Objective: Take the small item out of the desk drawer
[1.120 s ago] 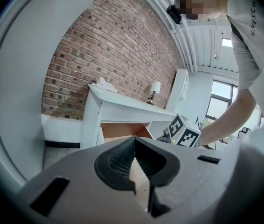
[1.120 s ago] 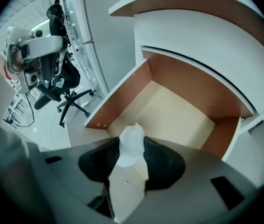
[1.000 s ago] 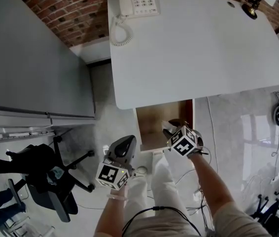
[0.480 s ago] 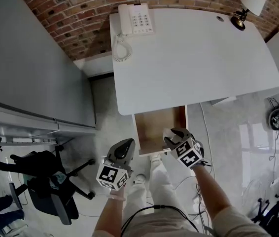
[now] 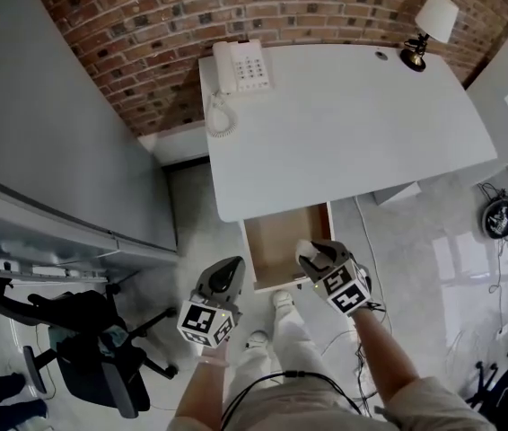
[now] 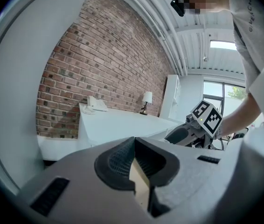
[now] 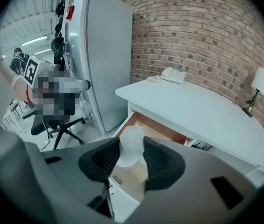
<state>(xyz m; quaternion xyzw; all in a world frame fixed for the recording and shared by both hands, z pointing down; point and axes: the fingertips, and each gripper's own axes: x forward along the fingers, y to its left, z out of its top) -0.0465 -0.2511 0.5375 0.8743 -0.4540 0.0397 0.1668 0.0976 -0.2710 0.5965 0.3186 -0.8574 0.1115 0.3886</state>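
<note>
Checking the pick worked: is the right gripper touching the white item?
Touching. In the right gripper view, the right gripper pinches the white item from both sides, with no gap showing.

the small item (image 7: pixel 131 143) in the right gripper (image 7: pixel 132 161) is white, between black ribbed pads (image 7: pixel 103 160) on a grey body; its cube (image 5: pixel 344 287) is patterned black and white. below it the drawer (image 5: pixel 276 241) is tan inside. beyond, white desk (image 5: pixel 353 124), red-brown brick wall (image 5: pixel 173 7).
</note>
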